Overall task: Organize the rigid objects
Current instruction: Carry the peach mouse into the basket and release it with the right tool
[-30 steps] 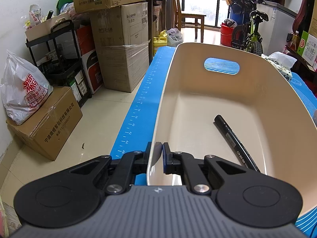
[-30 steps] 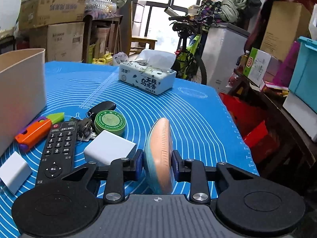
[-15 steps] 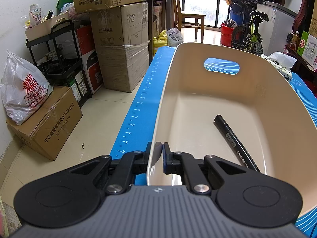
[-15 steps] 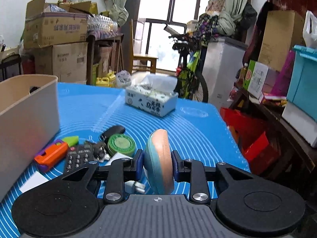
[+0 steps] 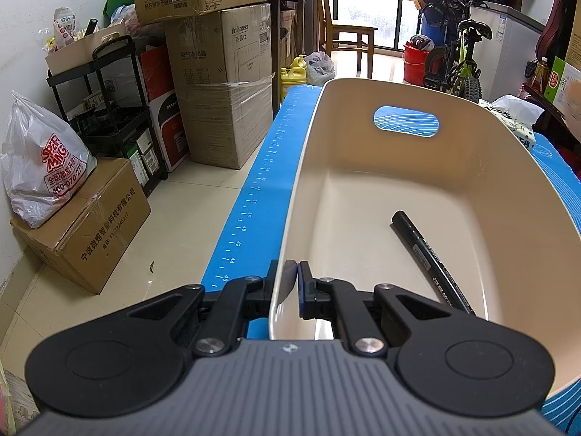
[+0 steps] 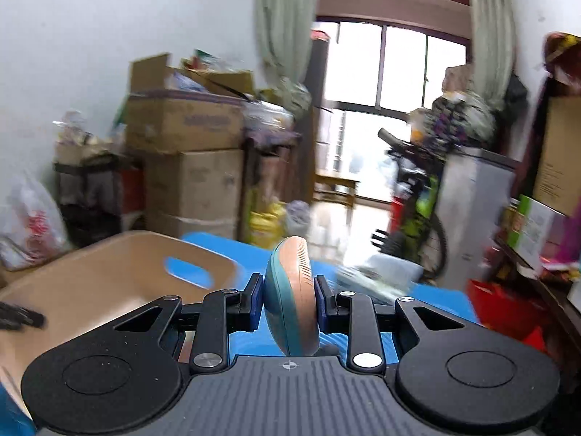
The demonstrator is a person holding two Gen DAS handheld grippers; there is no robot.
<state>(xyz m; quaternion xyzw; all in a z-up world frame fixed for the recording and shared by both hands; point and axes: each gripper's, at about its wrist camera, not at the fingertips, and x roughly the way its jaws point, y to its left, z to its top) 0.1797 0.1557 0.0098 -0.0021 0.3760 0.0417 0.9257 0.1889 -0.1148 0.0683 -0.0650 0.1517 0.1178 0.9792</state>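
A cream plastic bin (image 5: 472,167) with a handle slot stands on the blue mat (image 5: 254,196). My left gripper (image 5: 289,283) is shut on the bin's near left wall. A black marker (image 5: 430,261) lies on the bin's floor. In the right wrist view my right gripper (image 6: 288,299) is shut on a round teal and peach disc (image 6: 290,294), held on edge, up in the air. The bin (image 6: 109,283) sits below and to its left, with the marker's end (image 6: 21,318) at the frame's left edge.
Cardboard boxes (image 5: 221,80), a black cart (image 5: 109,109) and a white plastic bag (image 5: 43,167) crowd the floor left of the table. A tissue pack (image 5: 515,112) lies behind the bin on the right. A bicycle (image 5: 457,61) and a chair (image 5: 348,32) stand toward the window.
My right gripper has risen with the disc and swung left toward the bin; the remote, keys and other items have dropped out of its view. The left gripper has kept still on the bin's wall.
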